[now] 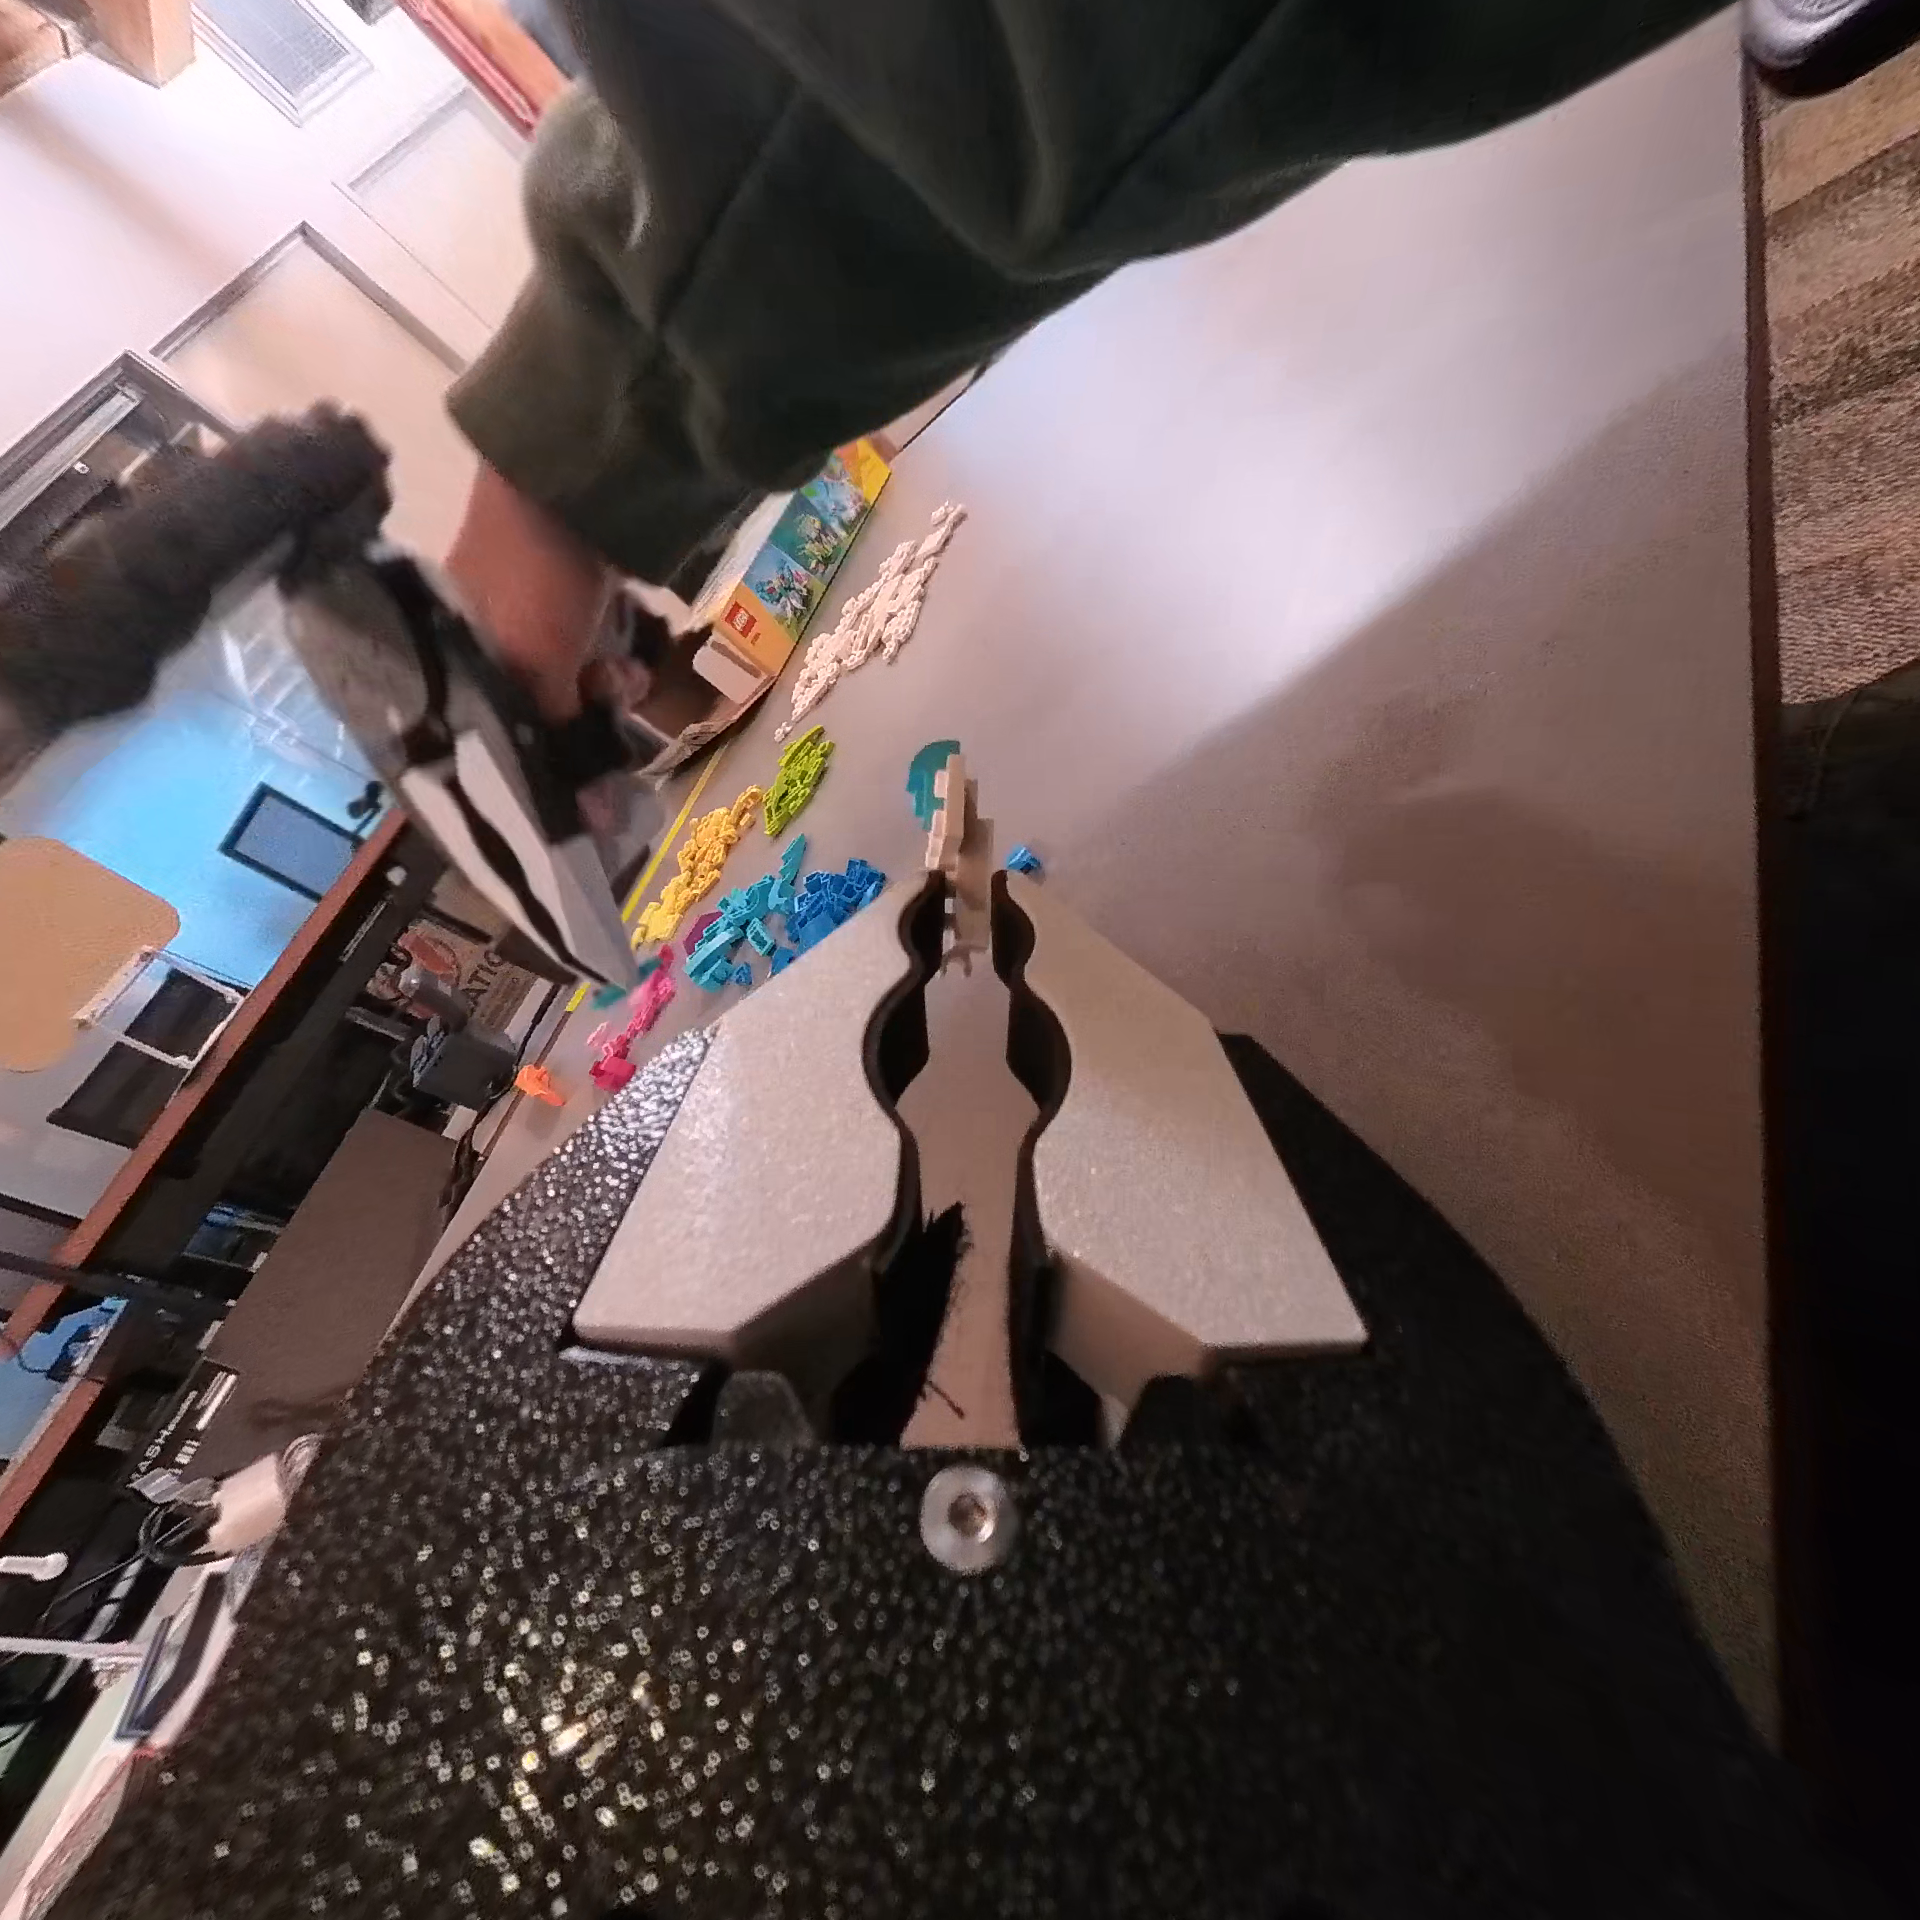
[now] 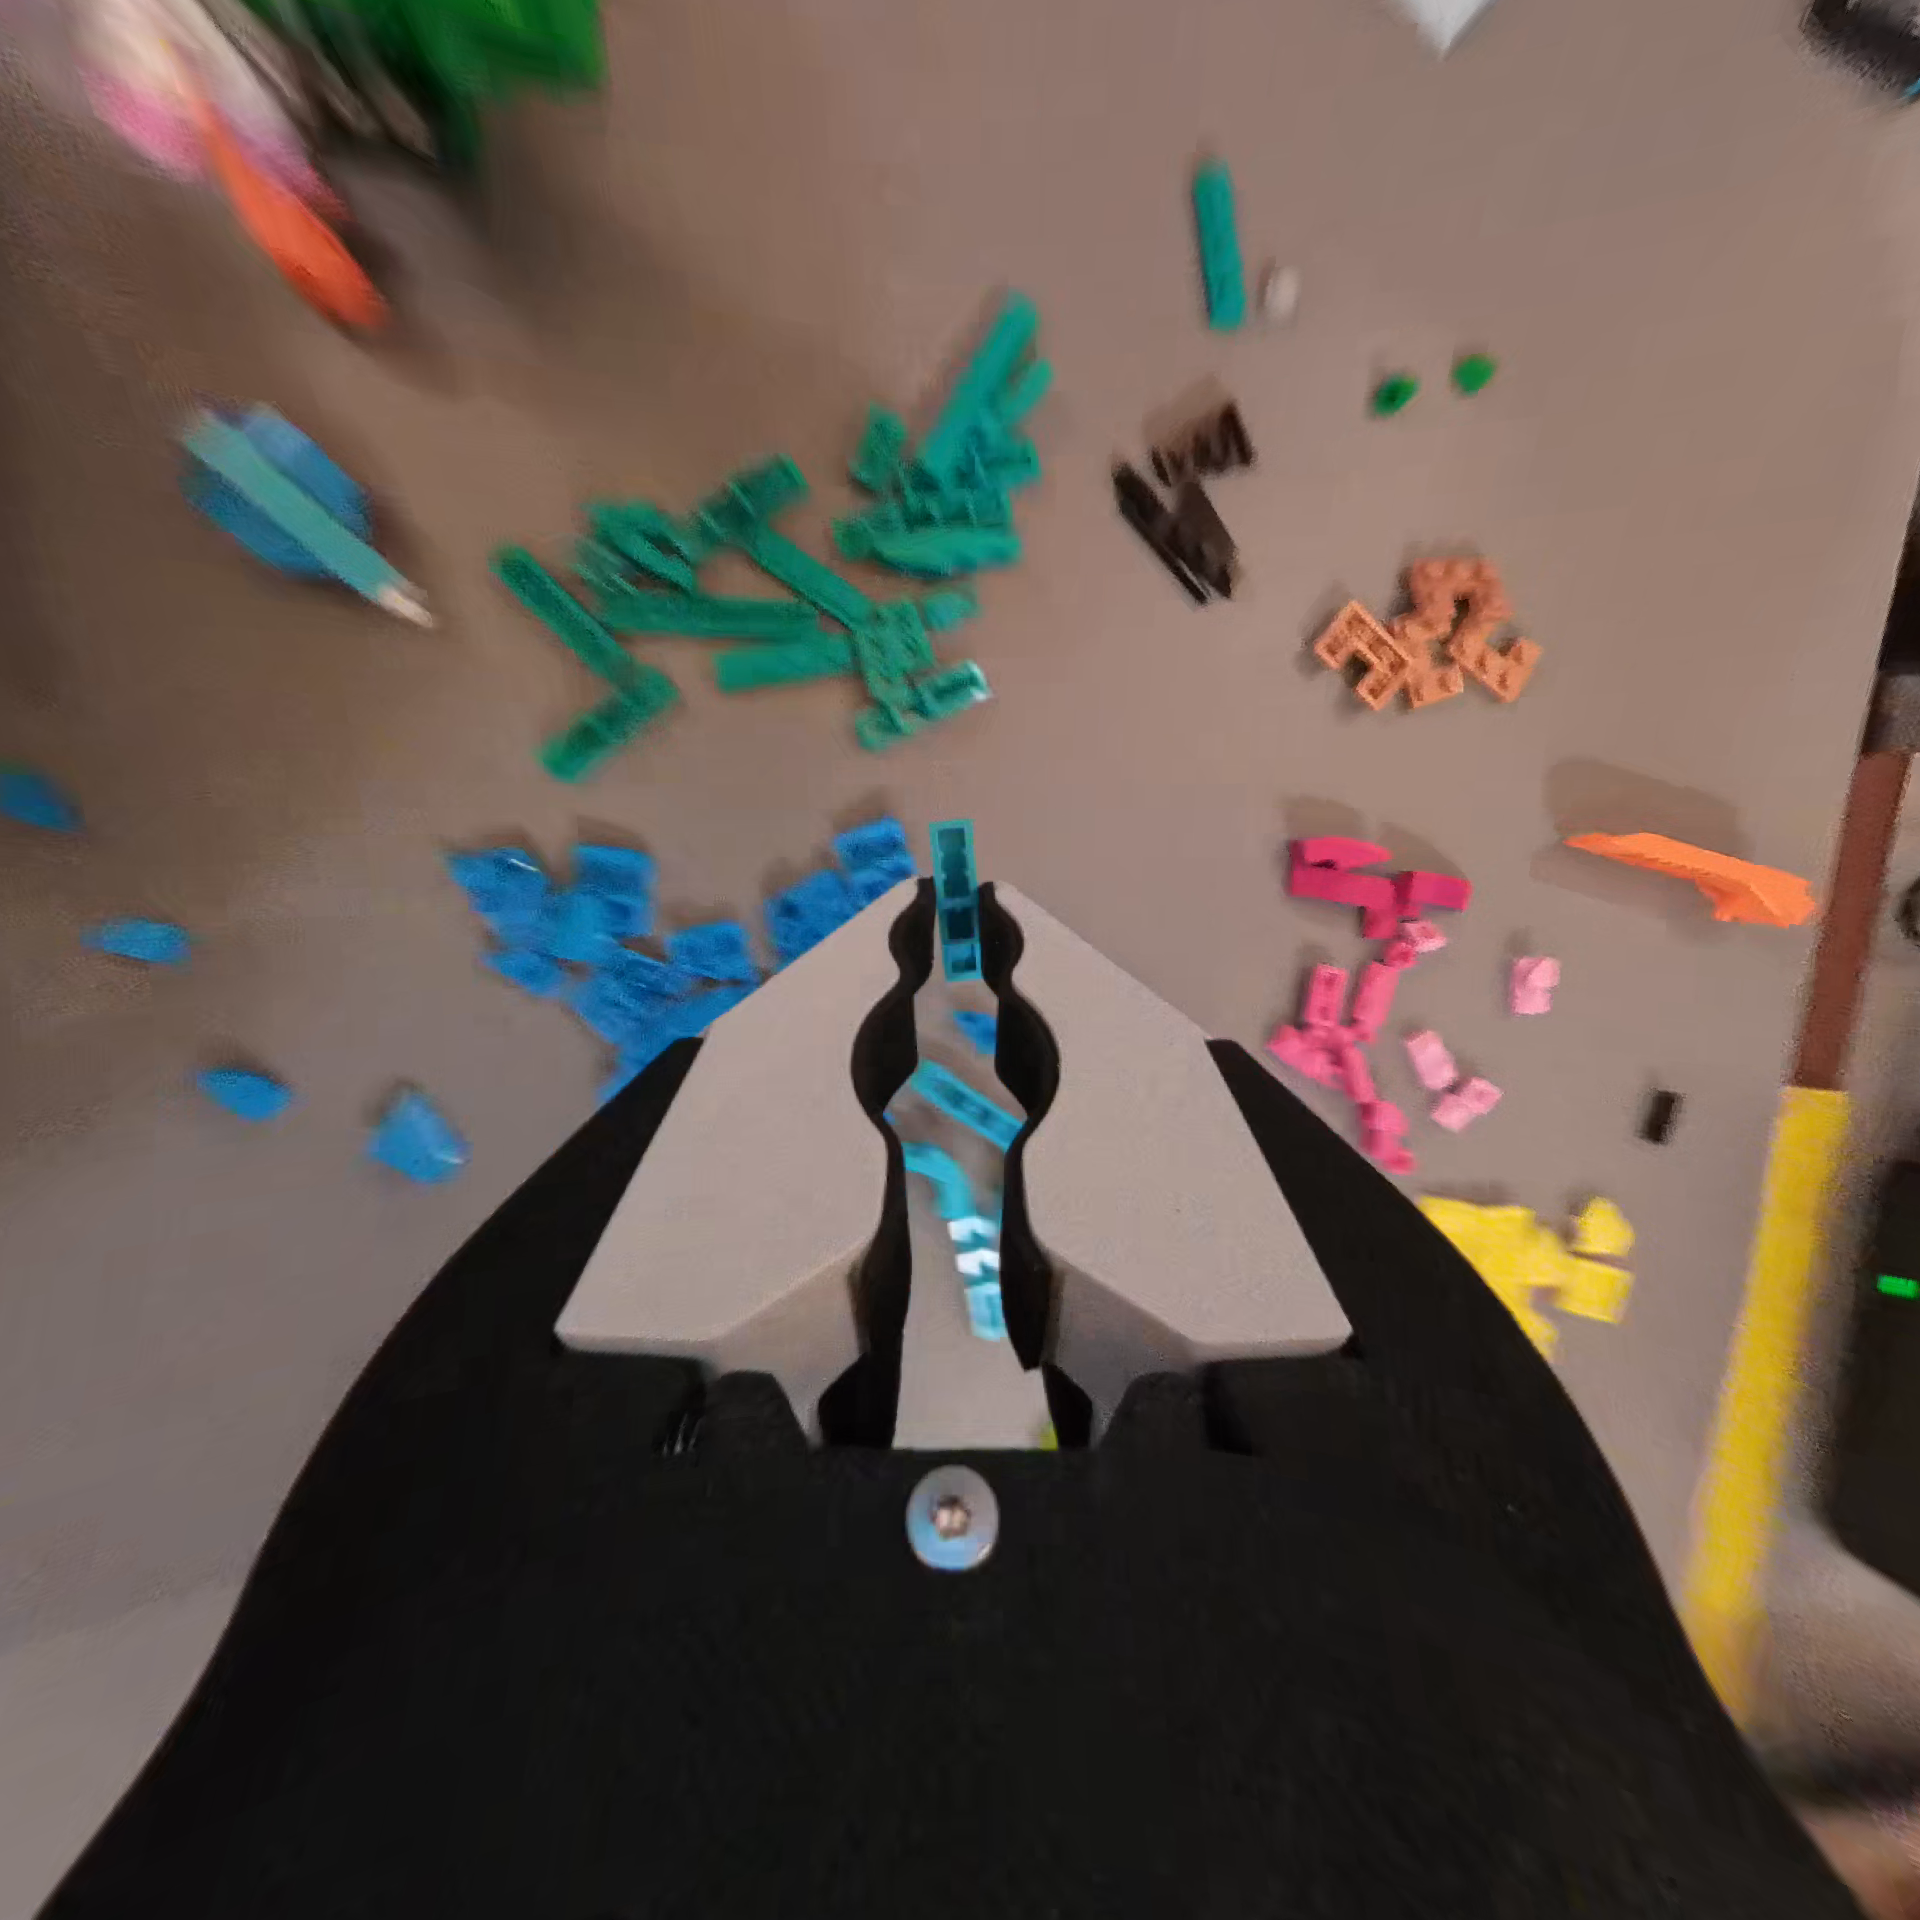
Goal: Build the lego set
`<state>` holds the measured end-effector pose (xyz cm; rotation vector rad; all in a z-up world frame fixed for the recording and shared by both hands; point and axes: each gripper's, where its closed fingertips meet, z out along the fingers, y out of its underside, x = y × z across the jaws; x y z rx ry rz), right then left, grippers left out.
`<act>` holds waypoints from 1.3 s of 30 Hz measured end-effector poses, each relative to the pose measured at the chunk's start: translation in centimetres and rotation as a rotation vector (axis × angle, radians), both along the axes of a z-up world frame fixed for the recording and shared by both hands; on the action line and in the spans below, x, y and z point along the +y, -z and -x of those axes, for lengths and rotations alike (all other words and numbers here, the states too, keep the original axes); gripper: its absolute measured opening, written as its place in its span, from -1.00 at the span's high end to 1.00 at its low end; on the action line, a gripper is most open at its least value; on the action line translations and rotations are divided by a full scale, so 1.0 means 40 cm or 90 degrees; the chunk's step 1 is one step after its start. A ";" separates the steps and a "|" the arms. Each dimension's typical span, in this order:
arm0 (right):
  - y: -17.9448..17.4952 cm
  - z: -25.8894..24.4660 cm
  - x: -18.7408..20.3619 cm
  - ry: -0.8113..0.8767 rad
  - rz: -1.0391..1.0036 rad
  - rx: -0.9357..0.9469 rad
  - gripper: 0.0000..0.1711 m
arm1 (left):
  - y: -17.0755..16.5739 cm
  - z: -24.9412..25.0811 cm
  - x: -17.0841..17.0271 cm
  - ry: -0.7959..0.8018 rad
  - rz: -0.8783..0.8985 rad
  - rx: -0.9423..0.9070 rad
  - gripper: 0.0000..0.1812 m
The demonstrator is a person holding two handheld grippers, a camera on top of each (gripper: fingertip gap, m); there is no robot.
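Note:
My left gripper [image 1: 966,883] is shut on a small white lego assembly [image 1: 956,831] with a teal curved part [image 1: 930,774] behind it, held above the grey table [image 1: 1351,727]. My right gripper [image 2: 954,888] is shut on a small turquoise brick [image 2: 956,899], held above the sorted piles. The right gripper also shows in the left wrist view [image 1: 613,961], over the pink pieces [image 1: 629,1029]. Piles lie sorted by colour: blue [image 2: 623,935], dark teal [image 2: 790,582], pink [image 2: 1361,997], yellow [image 2: 1527,1268], orange-tan [image 2: 1434,644], black [image 2: 1184,499].
A lego box [image 1: 800,561] lies at the far table edge beside a white pile [image 1: 883,613], a lime pile [image 1: 798,779] and a yellow pile [image 1: 701,862]. A person's dark green sleeve [image 1: 883,208] reaches across. An orange piece [image 2: 1704,883] lies near the table's right edge.

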<state>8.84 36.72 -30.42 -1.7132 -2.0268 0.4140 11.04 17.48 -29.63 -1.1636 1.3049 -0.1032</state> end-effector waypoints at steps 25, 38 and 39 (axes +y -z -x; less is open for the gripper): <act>0.012 -0.217 -0.371 0.286 0.207 0.407 0.92 | 0.059 -0.042 -0.009 0.016 -0.061 0.126 0.94; -0.108 -0.044 -0.520 0.160 0.355 0.594 0.92 | -0.016 -0.068 -0.058 0.052 -0.094 0.019 0.94; -0.108 -0.049 -0.517 0.160 0.355 0.596 0.92 | -0.019 -0.067 -0.057 0.051 -0.095 0.015 0.94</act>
